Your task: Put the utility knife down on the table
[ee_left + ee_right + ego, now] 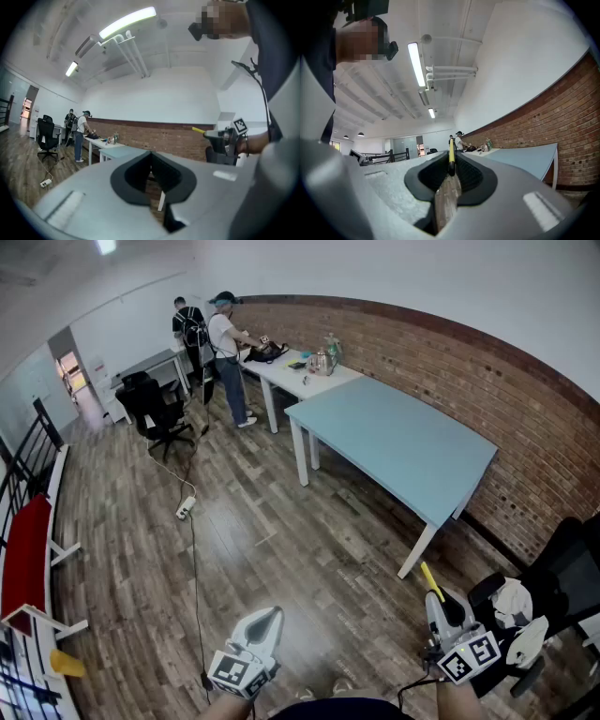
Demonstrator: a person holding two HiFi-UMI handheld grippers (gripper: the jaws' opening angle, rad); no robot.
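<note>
My right gripper [439, 602] is shut on the utility knife [431, 581], whose yellow end sticks out past the jaws toward the light blue table [403, 442]. In the right gripper view the knife [451, 159] runs straight between the dark pads, and the table [525, 158] lies ahead to the right. The gripper is held in the air over the wooden floor, short of the table's near corner. My left gripper [270, 618] hovers at the lower middle with its jaws together and nothing in them. The left gripper view shows the right gripper [224, 139] with the knife's yellow tip [200, 131].
A brick wall [525, 427] runs behind the blue table. Two people [223, 343] stand at a white table [300, 371] with several items at the back. Black office chairs [155, 409], a power strip [185, 509] with its cable and another black chair [562, 577] stand around.
</note>
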